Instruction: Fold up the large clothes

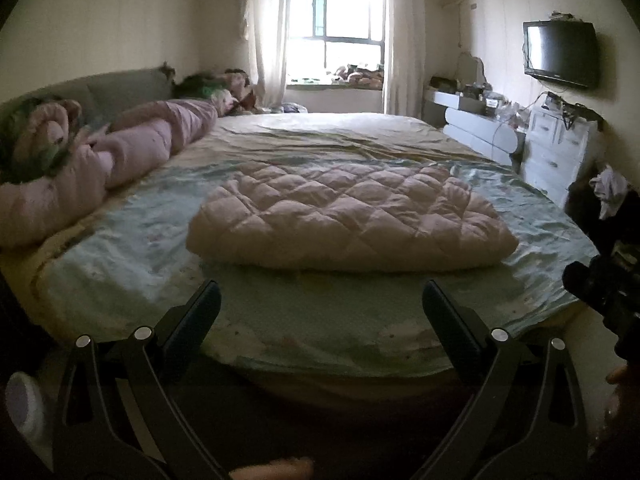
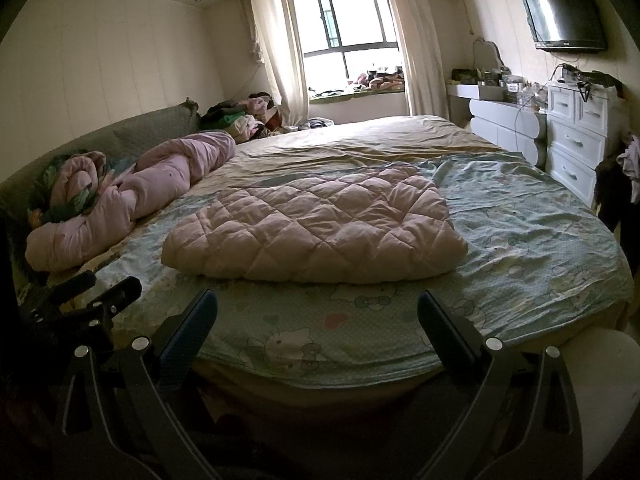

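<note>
**Both tongs spread and empty short of the folded quilted piece**

We are holding the left black two-finger gripper (image 1: pixel 320 300) and the right black two-finger gripper (image 2: pixel 318 308) with their fingers wide apart, nothing between them, both hanging over the near edge of the bed and apart from the cloth. The pale pink diamond-quilted padded garment (image 1: pixel 352 216) is lying at twelve o'clock from each gripper, already doubled into a thick rectangular pad on the pale green cartoon-printed bedsheet (image 2: pixel 520 232).

We are judging the fold to be nearly or wholly done, so what is left is tidying. To do that well, we are thinking each gripper should take one near corner of the pad, bite through all the layers at once rather than the top one only, and move in step with the other so the stack is not skewing. The padding looks springy and may be puffing open if released too quickly.

The right wrist view is showing the sheet print clearly, and at its nine o'clock the left gripper's fingers (image 2: pixel 116 292) from the side. The left wrist view is blurrier; at its three o'clock it is catching only a dark part of the right tool, too indistinct to read its fingers. Both views are showing a rolled pink and green duvet (image 2: pixel 132 188) at ten o'clock, well apart from the pad.
</note>
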Demonstrator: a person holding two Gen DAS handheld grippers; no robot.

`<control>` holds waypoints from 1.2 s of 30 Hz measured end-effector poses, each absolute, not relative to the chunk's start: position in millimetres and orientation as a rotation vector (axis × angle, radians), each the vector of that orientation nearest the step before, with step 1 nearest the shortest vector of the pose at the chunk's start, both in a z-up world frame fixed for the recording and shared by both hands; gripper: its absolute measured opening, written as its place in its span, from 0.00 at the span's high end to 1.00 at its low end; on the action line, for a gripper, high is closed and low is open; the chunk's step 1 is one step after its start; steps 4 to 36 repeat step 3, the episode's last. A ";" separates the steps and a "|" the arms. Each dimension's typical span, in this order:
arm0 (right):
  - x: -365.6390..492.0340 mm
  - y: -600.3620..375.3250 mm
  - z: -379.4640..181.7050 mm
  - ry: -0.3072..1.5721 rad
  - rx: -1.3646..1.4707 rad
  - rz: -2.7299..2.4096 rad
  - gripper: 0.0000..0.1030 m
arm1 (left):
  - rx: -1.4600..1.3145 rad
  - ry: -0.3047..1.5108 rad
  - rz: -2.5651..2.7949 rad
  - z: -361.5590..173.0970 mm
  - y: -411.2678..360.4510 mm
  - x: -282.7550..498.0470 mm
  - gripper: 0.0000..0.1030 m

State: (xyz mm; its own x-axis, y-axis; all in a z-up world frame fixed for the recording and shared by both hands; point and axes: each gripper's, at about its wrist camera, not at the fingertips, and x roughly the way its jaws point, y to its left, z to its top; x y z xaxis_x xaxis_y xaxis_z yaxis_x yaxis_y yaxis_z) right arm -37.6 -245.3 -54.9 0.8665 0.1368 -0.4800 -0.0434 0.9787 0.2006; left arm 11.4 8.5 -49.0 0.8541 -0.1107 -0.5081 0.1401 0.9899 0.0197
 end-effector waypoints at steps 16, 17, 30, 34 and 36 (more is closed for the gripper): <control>-37.6 -245.1 -53.9 0.515 0.187 0.096 0.04 | 0.061 0.531 -0.141 -49.5 7.7 11.2 0.08; -37.6 -245.1 -53.9 0.515 0.187 0.096 0.04 | 0.061 0.531 -0.141 -49.5 7.7 11.2 0.08; -37.6 -245.1 -53.9 0.515 0.187 0.096 0.04 | 0.061 0.531 -0.141 -49.5 7.7 11.2 0.08; -37.6 -245.1 -53.9 0.515 0.187 0.096 0.04 | 0.061 0.531 -0.141 -49.5 7.7 11.2 0.08; -37.6 -245.1 -53.9 0.515 0.187 0.096 0.04 | 0.061 0.531 -0.141 -49.5 7.7 11.2 0.08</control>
